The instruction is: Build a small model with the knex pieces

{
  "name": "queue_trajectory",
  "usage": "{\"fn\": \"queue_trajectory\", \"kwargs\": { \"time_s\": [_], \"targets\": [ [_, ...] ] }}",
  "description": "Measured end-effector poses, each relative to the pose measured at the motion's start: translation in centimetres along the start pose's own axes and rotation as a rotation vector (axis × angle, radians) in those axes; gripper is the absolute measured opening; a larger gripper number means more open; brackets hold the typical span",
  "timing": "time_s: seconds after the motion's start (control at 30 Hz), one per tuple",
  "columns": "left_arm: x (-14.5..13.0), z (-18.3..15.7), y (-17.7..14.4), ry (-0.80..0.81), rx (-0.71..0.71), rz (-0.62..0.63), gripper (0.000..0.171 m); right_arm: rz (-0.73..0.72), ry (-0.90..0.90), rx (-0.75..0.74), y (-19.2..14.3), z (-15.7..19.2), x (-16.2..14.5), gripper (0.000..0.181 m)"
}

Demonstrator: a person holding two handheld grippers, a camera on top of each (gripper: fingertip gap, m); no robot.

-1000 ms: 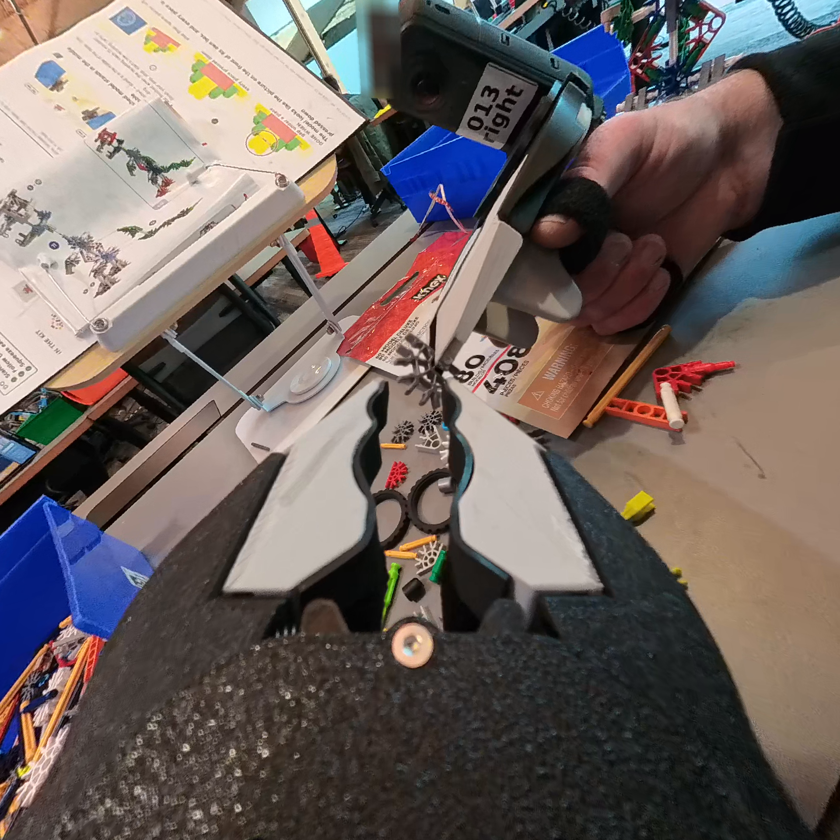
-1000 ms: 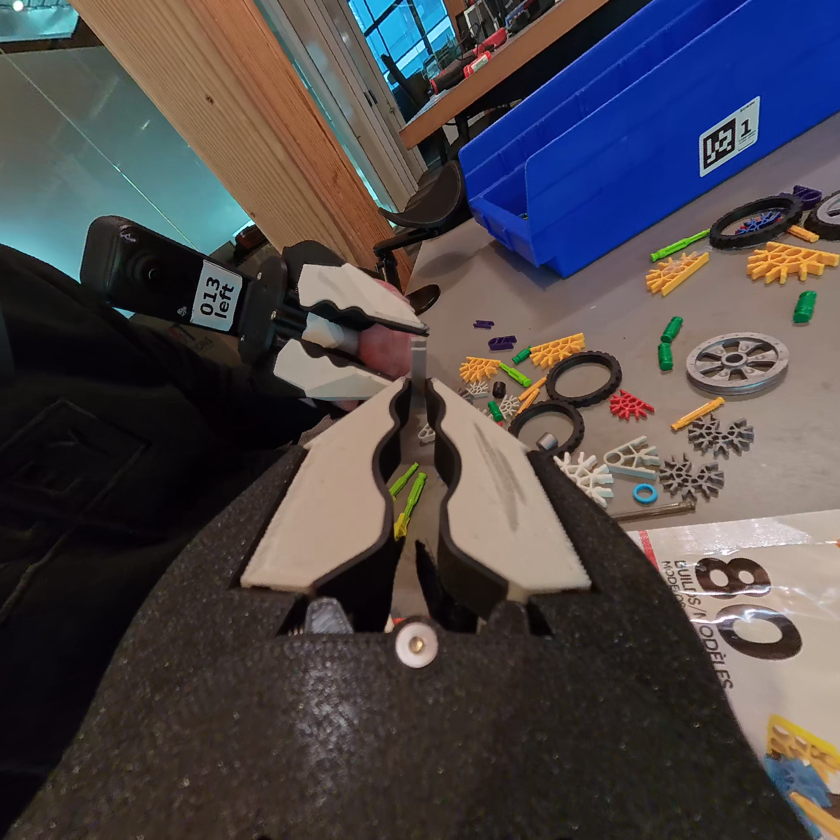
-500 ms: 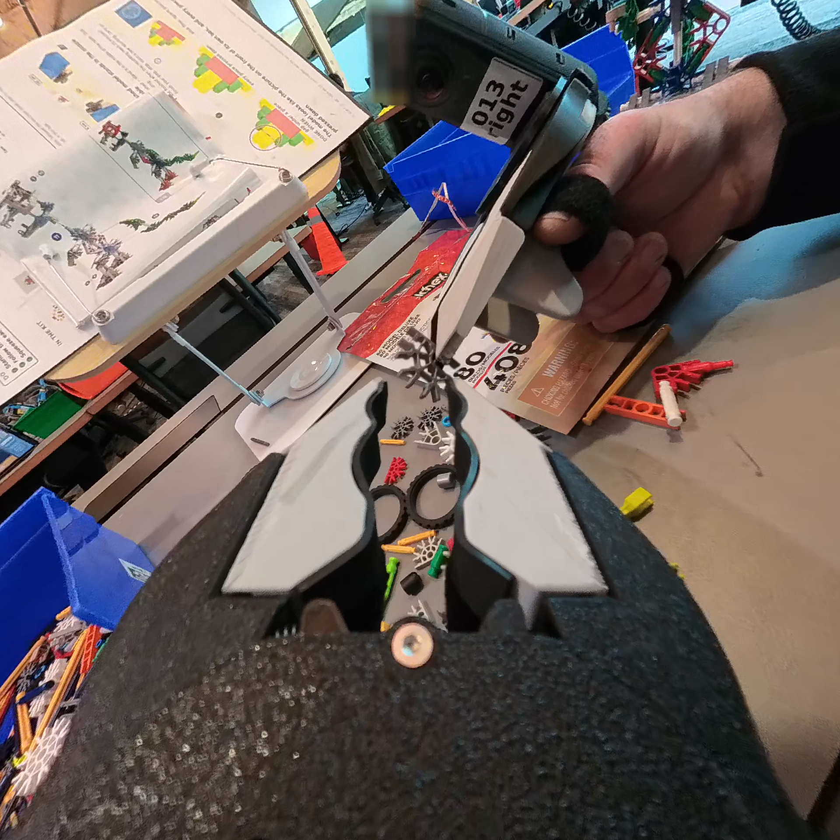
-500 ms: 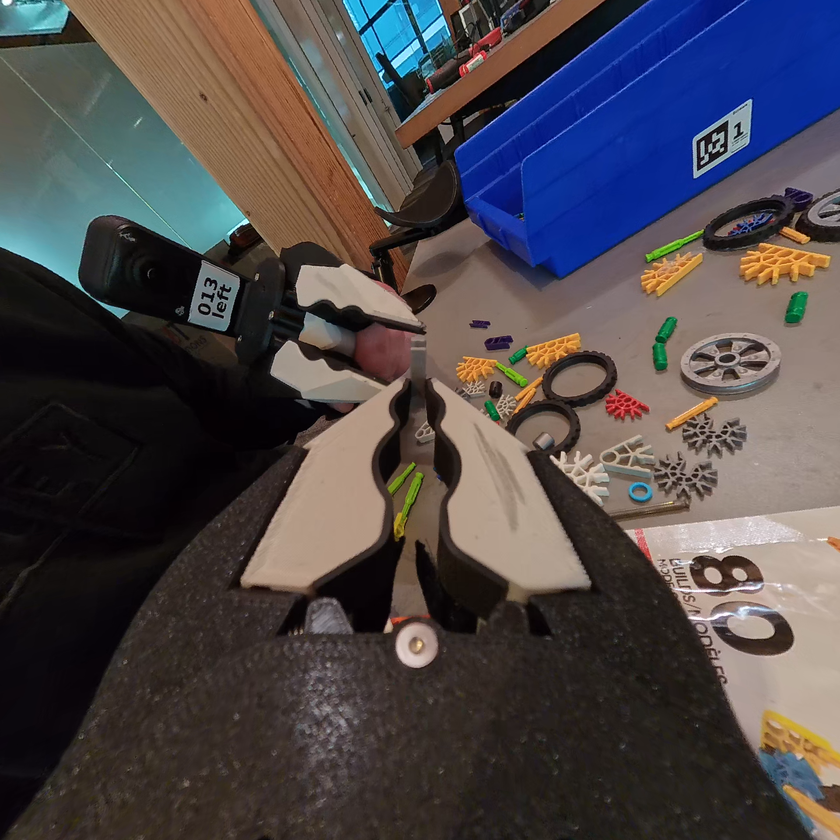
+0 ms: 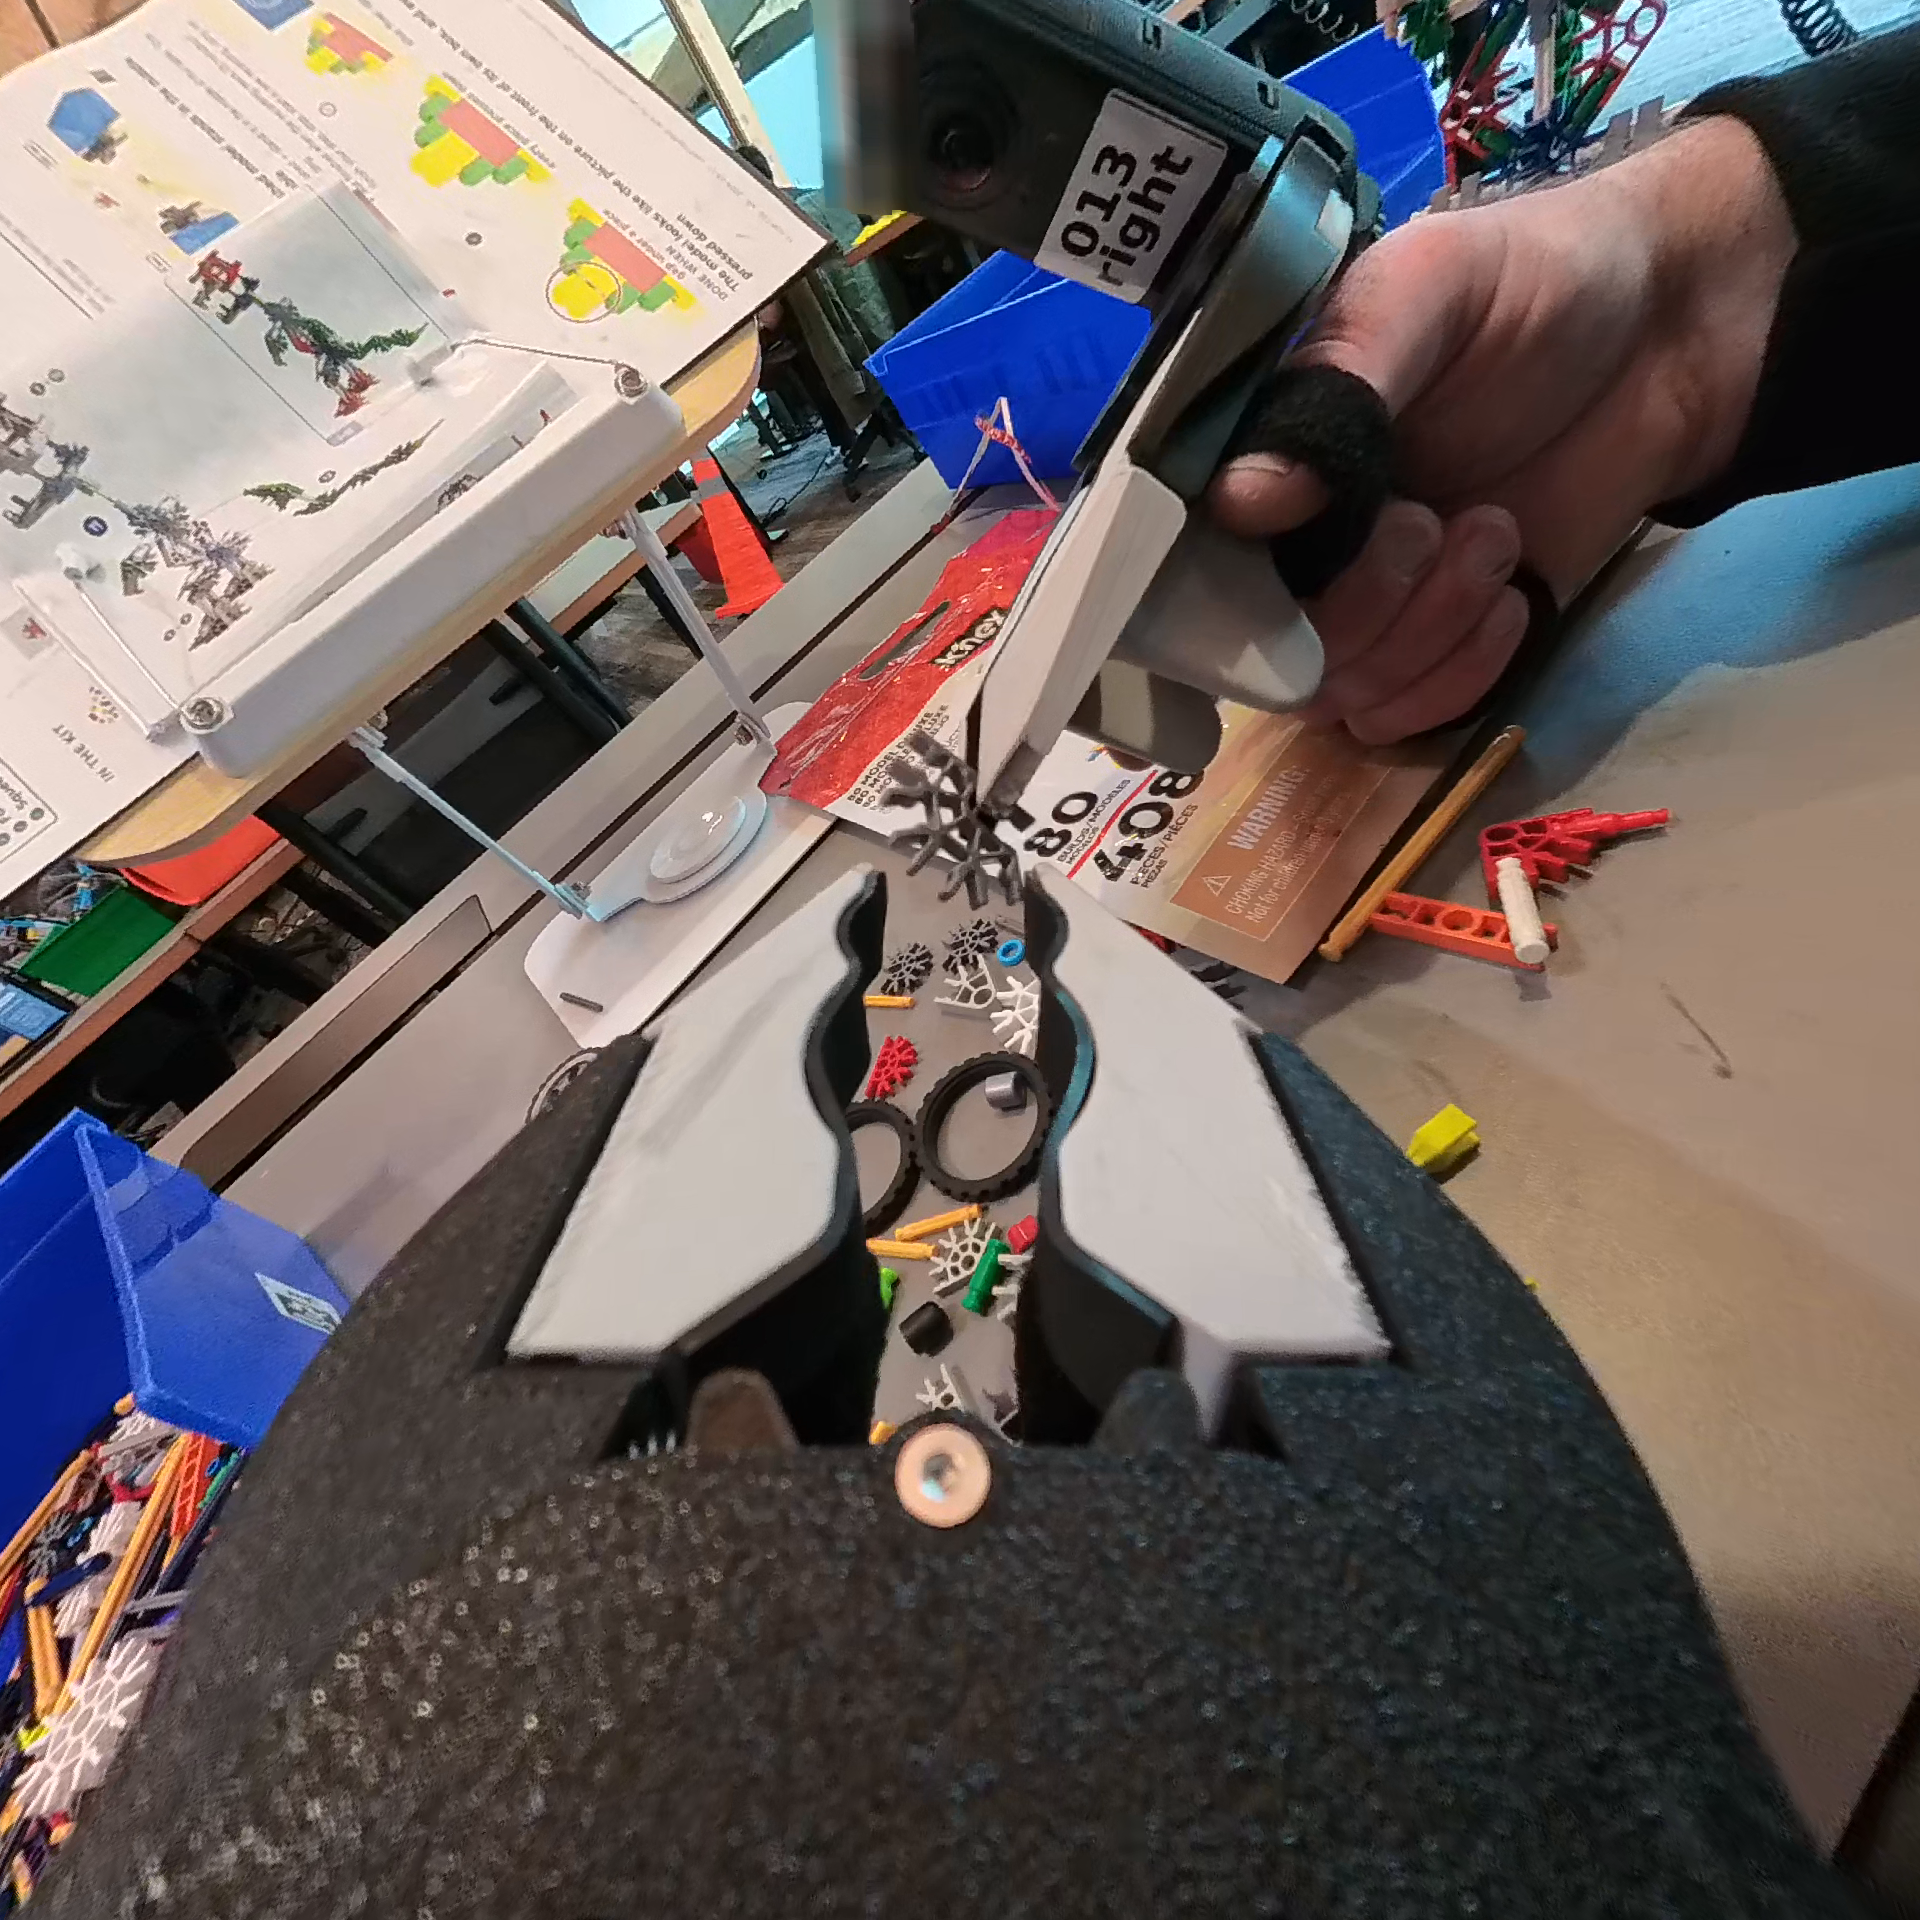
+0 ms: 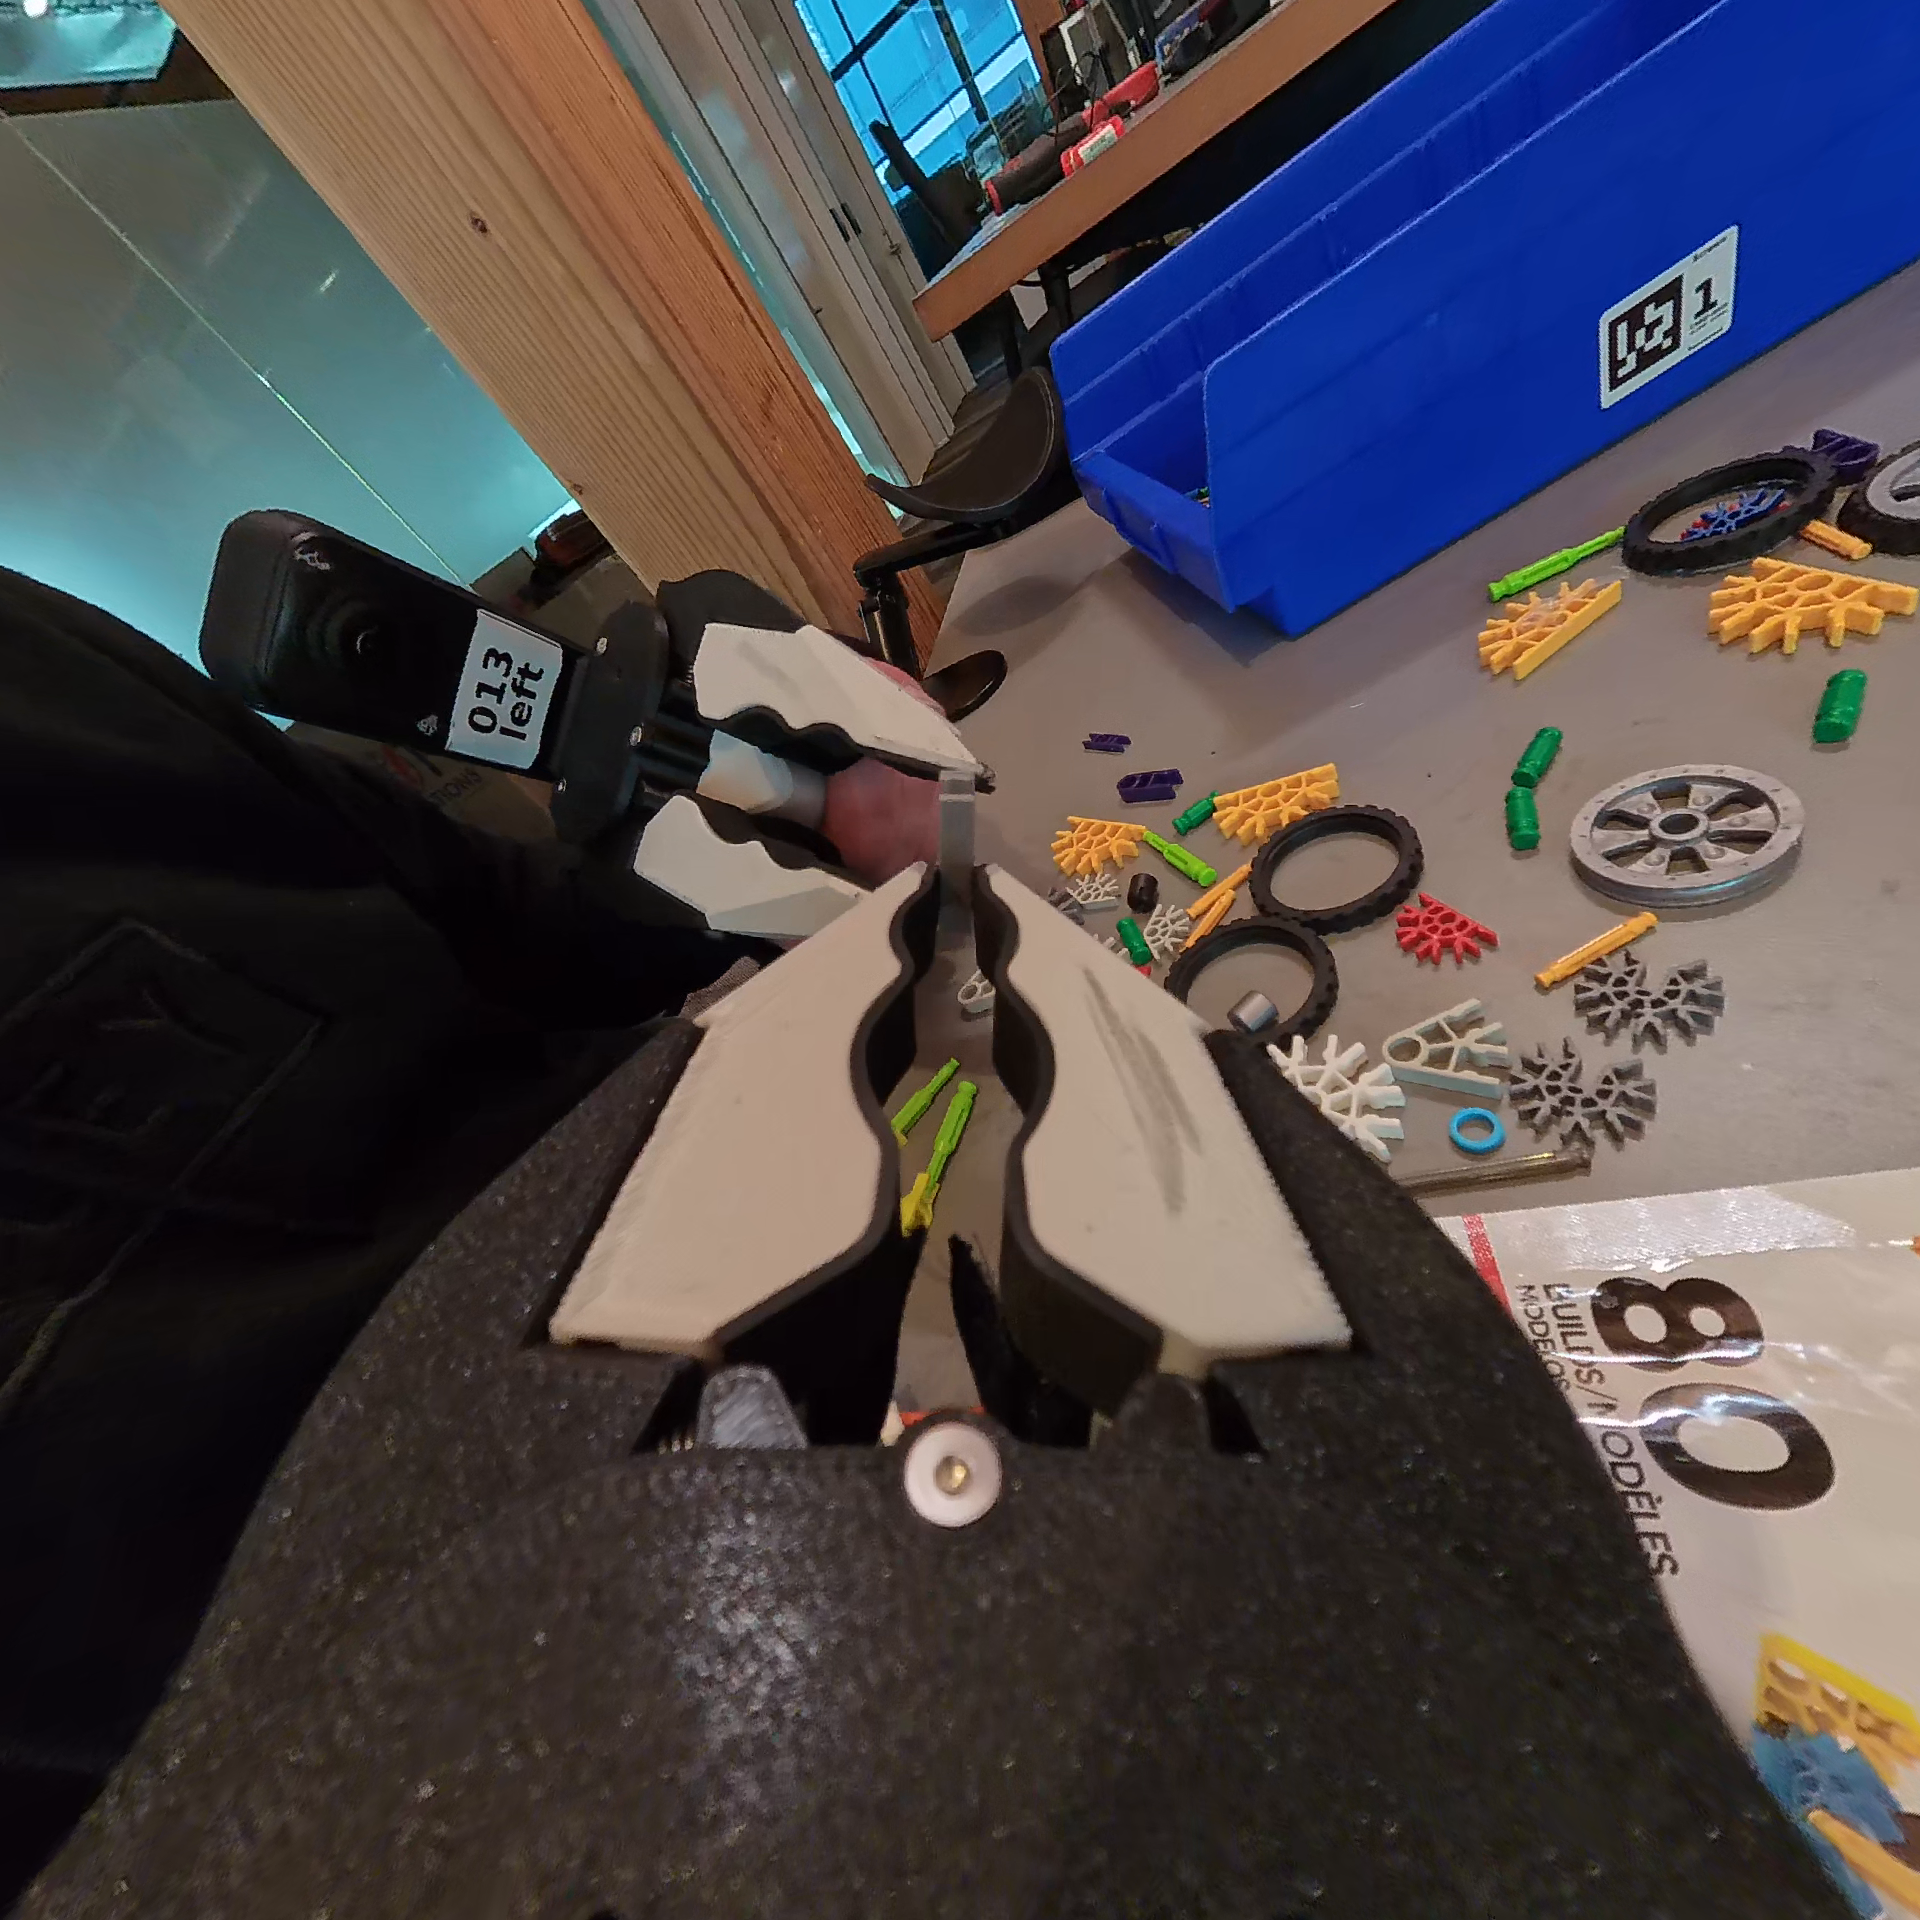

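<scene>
Left wrist view: the left gripper (image 5: 956,904) stands released, fingers apart; just beyond its tips hangs a grey snowflake connector (image 5: 951,821), clenched edge-on by the right gripper (image 5: 997,779), which reaches down from the upper right above the table (image 5: 1662,1195)

Right wrist view: the right gripper (image 6: 956,894) pinches the grey snowflake connector (image 6: 958,831), its flat face upright; the left gripper (image 6: 914,821) lies just beyond on the left, one finger touching the connector's far edge, the other apart
</scene>
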State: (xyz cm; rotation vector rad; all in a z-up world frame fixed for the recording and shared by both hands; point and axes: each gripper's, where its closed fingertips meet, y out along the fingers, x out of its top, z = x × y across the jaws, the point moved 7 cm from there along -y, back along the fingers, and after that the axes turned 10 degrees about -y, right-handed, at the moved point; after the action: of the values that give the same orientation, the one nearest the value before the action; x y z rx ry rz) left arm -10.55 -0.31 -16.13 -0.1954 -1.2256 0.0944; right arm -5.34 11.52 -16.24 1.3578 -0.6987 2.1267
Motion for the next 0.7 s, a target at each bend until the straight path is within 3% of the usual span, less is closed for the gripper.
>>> {"fn": "queue_trajectory", "kwargs": {
  "time_s": [0.27, 0.7],
  "targets": [
    [-0.05, -0.07, 0.05, -0.010, 0.002, 0.004, 0.035, 0.003, -0.001, -0.001, 0.03, -0.01, -0.04, 0.005],
    [-0.14, -0.39, -0.16, -0.006, -0.002, -0.002, 0.037, -0.024, 0.039, 0.018, -0.05, -0.24, -0.01, 0.005]
  ]
}}
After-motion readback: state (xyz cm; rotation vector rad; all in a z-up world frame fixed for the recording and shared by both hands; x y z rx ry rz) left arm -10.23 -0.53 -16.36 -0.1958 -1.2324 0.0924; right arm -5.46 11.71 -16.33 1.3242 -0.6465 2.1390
